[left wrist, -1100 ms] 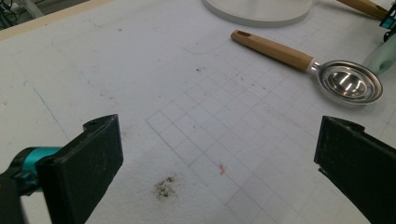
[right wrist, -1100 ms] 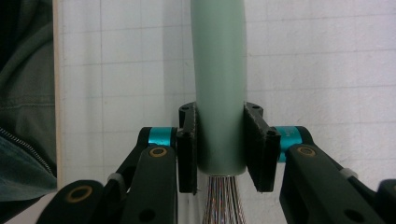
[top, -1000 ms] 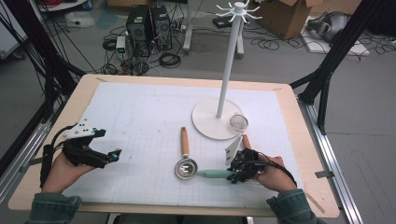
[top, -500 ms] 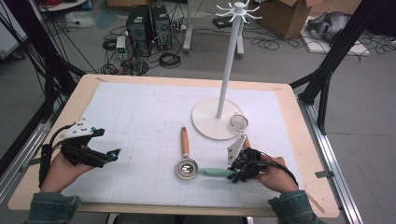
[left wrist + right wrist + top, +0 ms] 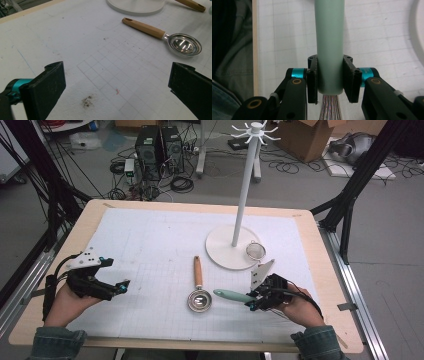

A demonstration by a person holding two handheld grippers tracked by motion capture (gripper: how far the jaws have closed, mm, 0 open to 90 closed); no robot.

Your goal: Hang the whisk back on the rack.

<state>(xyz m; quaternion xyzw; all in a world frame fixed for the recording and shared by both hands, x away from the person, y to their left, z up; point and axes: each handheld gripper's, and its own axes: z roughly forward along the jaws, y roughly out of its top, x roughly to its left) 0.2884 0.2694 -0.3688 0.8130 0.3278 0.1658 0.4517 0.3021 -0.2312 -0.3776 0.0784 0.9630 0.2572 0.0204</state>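
Between the right tool's [image 5: 329, 82] jaws sat a green handle [image 5: 329, 37], clamped near its wire end. Left tool [image 5: 112, 85] gaped empty; spoon [image 5: 162, 36] lay ahead-right of it. Likely hanging on stand [image 5: 245, 195] remained undone.

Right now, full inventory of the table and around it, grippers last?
Hook stand: 1, white, round base on the mat's far right.
Mesh strainer: 1, silver, on the stand's base.
Scoop: 1, wooden handle with metal bowl, mat centre.
Whisk handle: 1, pale green, right of the scoop; wires show below it in the right gripper view.
Grid mat: 1, white, covering the wooden table.
Computer towers: 2, black, on the floor beyond.
Cardboard box: 1, brown, floor.
Left gripper: black, open over bare mat.
Right gripper: black, shut on the whisk handle.
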